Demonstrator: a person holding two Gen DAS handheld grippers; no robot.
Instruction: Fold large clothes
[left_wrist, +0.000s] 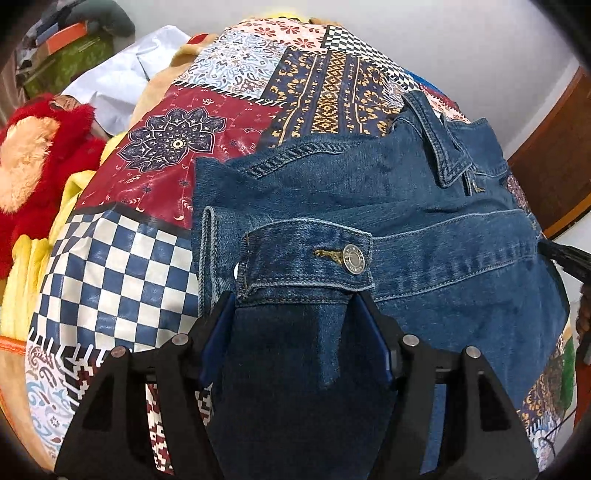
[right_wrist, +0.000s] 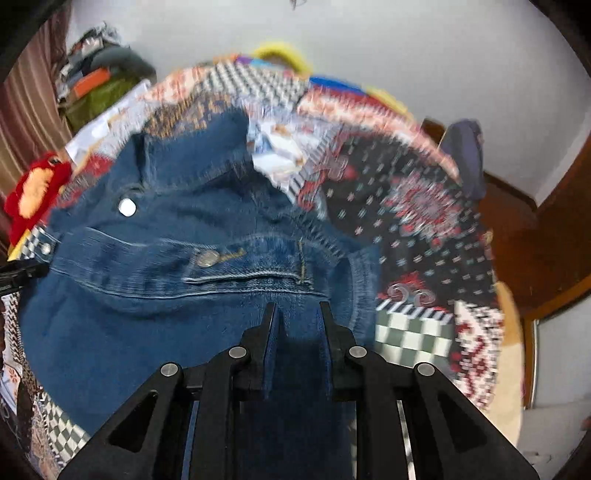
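jacket: denim jacket (left_wrist: 406, 206) lying on the patchwork bedspread (left_wrist: 177, 147)
left gripper (left_wrist: 295, 306): jaws apart – denim fold between them
right gripper (right_wrist: 297, 310): jaws clamped on denim – blurry view

We see the right wrist view smeared by motion: the patchwork bedspread (right_wrist: 417, 206) blurs into streaks, and we cannot read its patterns. The denim jacket (right_wrist: 155, 295) runs under the right gripper (right_wrist: 297, 308) and off the bottom edge. In the left wrist view, a red plush toy (left_wrist: 44, 155) is cut off.
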